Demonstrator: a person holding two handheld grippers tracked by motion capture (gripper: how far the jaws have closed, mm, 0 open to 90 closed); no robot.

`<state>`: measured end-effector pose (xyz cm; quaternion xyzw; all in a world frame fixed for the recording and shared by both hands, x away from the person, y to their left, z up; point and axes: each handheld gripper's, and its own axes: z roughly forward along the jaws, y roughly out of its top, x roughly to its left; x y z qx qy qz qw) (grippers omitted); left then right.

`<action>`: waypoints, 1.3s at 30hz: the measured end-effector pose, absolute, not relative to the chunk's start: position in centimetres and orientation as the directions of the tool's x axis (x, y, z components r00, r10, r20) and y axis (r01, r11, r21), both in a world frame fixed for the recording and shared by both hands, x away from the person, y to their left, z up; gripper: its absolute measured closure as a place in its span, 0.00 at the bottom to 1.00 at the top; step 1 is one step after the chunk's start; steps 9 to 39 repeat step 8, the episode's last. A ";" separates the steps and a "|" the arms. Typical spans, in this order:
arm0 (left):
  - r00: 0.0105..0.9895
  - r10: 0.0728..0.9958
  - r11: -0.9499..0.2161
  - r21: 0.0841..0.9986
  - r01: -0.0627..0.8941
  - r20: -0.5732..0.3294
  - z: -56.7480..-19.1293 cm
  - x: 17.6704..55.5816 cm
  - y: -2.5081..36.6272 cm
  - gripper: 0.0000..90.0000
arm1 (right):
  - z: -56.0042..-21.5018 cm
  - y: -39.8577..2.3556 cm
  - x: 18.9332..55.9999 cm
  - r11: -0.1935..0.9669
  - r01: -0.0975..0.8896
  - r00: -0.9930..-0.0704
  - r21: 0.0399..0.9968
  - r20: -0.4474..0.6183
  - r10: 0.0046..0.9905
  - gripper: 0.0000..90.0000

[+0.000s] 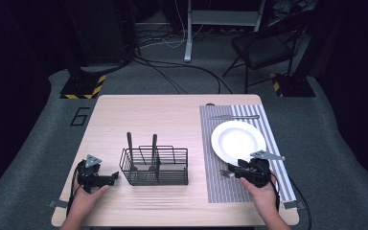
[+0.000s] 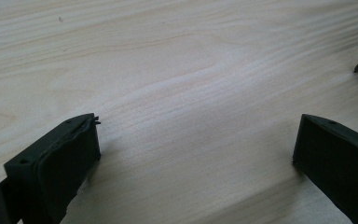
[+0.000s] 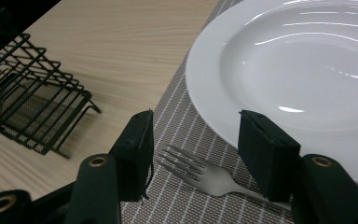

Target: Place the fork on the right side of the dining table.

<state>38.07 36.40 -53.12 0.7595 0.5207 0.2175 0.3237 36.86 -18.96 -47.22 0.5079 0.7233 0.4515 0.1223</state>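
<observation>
From my seat the tabletop (image 1: pixel 172 115) spreads ahead of both tools, with the striped placemat (image 1: pixel 215 158) under my right hand-held gripper (image 3: pixel 193 140) and the wire caddy (image 1: pixel 155 165) off to its left, between the two tools. The white plate (image 3: pixel 298 60) sits just ahead and to the right of the right tool, its rim near the right jaw. The fork (image 3: pixel 205 173) lies flat on the mat between the right jaws, tines pointing left toward the caddy, handle running under the right jaw. I judge the step in hand is either picking this fork up or setting it down beside the plate; to do it well I would keep the jaws level with the mat and square across the neck, clear of the plate rim. The right jaws stand moderately apart and clamp nothing. My left hand-held gripper (image 2: pixel 193 154) rests low over bare wood, jaws wide apart, empty.
</observation>
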 end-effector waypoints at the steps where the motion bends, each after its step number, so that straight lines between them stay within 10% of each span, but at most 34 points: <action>1: 0.365 0.931 -0.251 0.717 0.650 -0.005 -53.1 38.1 36.4 0.00 | -47.3 -18.6 36.9 0.097 0.618 -0.472 0.780 0.270 0.839 0.49; 8: 0.364 0.931 -0.250 0.717 0.650 -0.006 -53.1 38.1 36.4 0.00 | -48.4 -15.5 36.0 0.264 0.537 -0.617 0.801 0.161 0.770 0.47; 39: 0.364 0.931 -0.250 0.717 0.650 -0.006 -53.1 38.1 36.4 0.00 | -48.4 -15.5 36.0 0.264 0.537 -0.617 0.801 0.161 0.770 0.47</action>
